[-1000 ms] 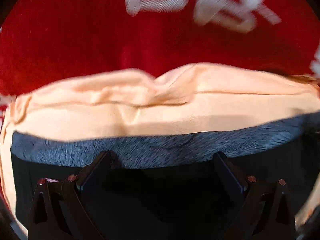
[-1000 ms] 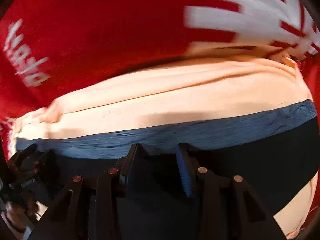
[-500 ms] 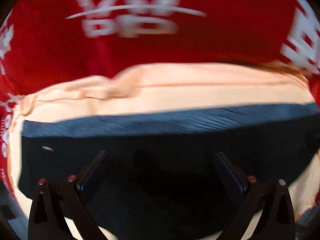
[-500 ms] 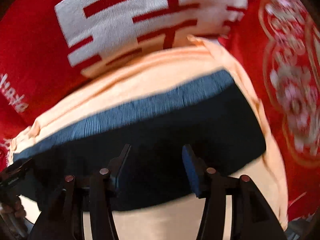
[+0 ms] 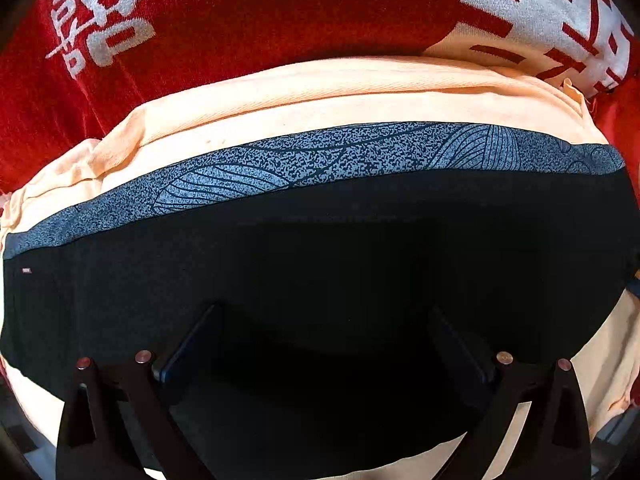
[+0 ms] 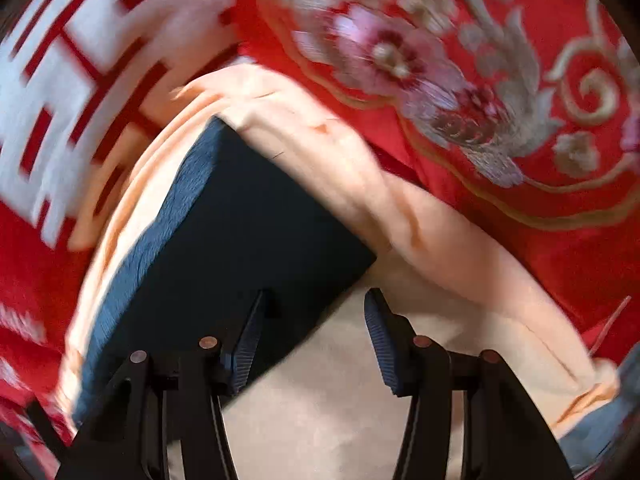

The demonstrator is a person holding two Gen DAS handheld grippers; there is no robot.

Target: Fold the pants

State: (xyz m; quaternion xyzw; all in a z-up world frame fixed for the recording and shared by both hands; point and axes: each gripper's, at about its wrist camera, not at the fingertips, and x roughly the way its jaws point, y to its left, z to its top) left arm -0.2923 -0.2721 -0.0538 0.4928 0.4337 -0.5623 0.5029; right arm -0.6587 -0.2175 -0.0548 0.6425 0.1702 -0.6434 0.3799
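Observation:
Folded dark pants (image 5: pixel 320 264) with a grey-blue patterned waistband (image 5: pixel 320 156) lie on a peach cloth (image 5: pixel 320 92). My left gripper (image 5: pixel 324 320) is open and empty just above the dark fabric. In the right wrist view the pants (image 6: pixel 240 216) show as a dark folded block on the peach cloth (image 6: pixel 340 380). My right gripper (image 6: pixel 316 320) is open and empty over the pants' right corner and the peach cloth.
A red blanket with white characters (image 5: pixel 240 20) lies beyond the cloth. In the right wrist view a red embroidered floral cover (image 6: pixel 480 100) lies to the right, and the white-character blanket (image 6: pixel 80 80) to the left.
Both grippers have drawn back from the pants, so more dark fabric shows. The right gripper opened wider and swung to the right past the pants' edge. The left stayed open.

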